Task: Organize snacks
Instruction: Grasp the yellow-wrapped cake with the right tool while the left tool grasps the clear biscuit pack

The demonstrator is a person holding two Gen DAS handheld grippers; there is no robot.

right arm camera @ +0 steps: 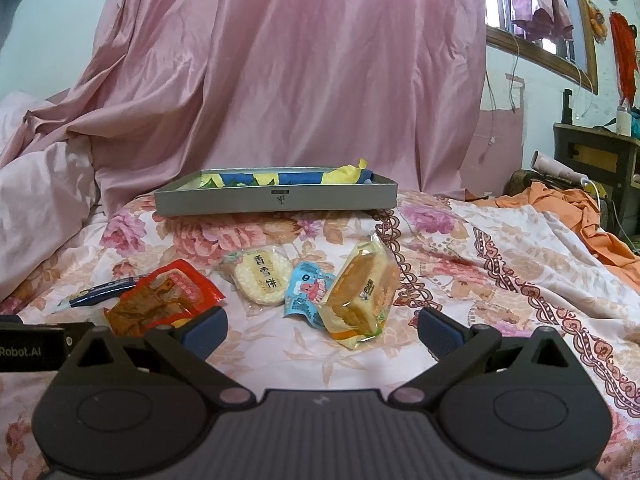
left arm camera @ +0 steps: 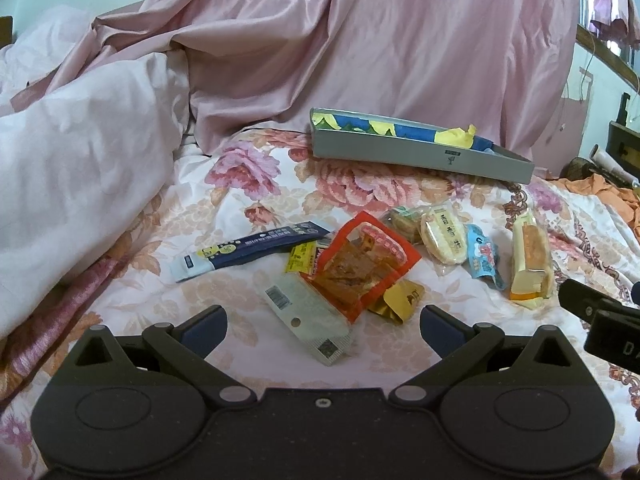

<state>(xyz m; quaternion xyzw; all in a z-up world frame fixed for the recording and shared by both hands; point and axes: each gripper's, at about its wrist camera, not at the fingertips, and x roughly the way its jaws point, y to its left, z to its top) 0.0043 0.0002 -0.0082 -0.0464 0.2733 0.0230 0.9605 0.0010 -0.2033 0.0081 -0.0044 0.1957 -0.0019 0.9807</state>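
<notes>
Snacks, loose, on floral bedspread [right arm camera: 500, 248]; none yet in tray.

- Grey tray [right arm camera: 276, 202]: shallow, rectangular, long axis left to right across right wrist view, angled away to the right in left wrist view. Blue-and-yellow lining or packet inside (cannot tell which). Set at far side of spread, against pink drape [right arm camera: 304, 80].
- Dark blue stick packet [left arm camera: 252, 249]: long axis running lower left to upper right, pale end toward lower left, far end touching the pile.
- Red pouch [left arm camera: 362, 266]: tilted, clear window upward, lying over white sachet [left arm camera: 310, 322] and yellow packet [left arm camera: 300, 261]; gold wrapper [left arm camera: 400, 300] tucked at its right edge.
- Round rice cracker packs [left arm camera: 434, 236]: two, overlapping, just right of red pouch.
- Light blue wrapper [right arm camera: 306, 292]: small, crumpled, between crackers and cake.
- Wrapped cake slice [right arm camera: 362, 300]: propped on edge, long axis lower left to upper right in right wrist view.
- Left gripper [left arm camera: 323, 326]: fingers spread wide, holding nothing, low over white sachet.
- Right gripper [right arm camera: 322, 330]: fingers spread wide, empty, cake slice just ahead between them.
- White quilt [left arm camera: 76, 168] heaped at left; orange cloth [right arm camera: 568, 208] at right, well apart from snacks.
</notes>
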